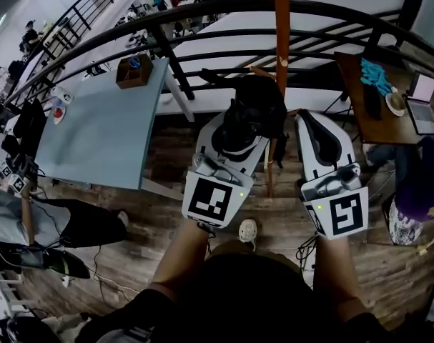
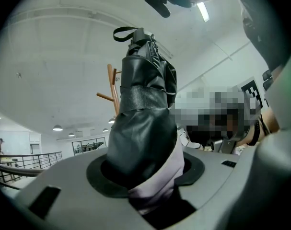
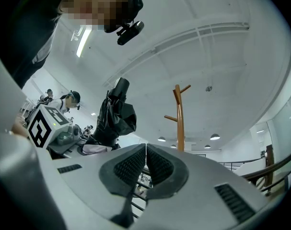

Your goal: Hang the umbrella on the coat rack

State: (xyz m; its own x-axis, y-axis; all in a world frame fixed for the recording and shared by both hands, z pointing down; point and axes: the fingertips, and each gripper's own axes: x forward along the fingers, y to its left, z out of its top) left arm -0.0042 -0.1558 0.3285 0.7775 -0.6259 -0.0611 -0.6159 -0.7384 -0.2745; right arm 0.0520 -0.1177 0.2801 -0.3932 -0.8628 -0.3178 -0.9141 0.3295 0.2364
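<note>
While left claw (image 2: 145, 176) pinches umbrella (image 2: 145, 95) | right claw (image 3: 145, 166) pressed together | coat rack (image 3: 180, 119) near ahead, railing (image 1: 202, 9) beyond

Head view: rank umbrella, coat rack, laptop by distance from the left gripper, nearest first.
1. umbrella: held by the left gripper.
2. coat rack: pole just right of it.
3. laptop: far right, on the desk.

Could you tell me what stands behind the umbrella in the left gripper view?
The wooden coat rack stands behind the umbrella; its pegs show, its lower post is covered.
</note>
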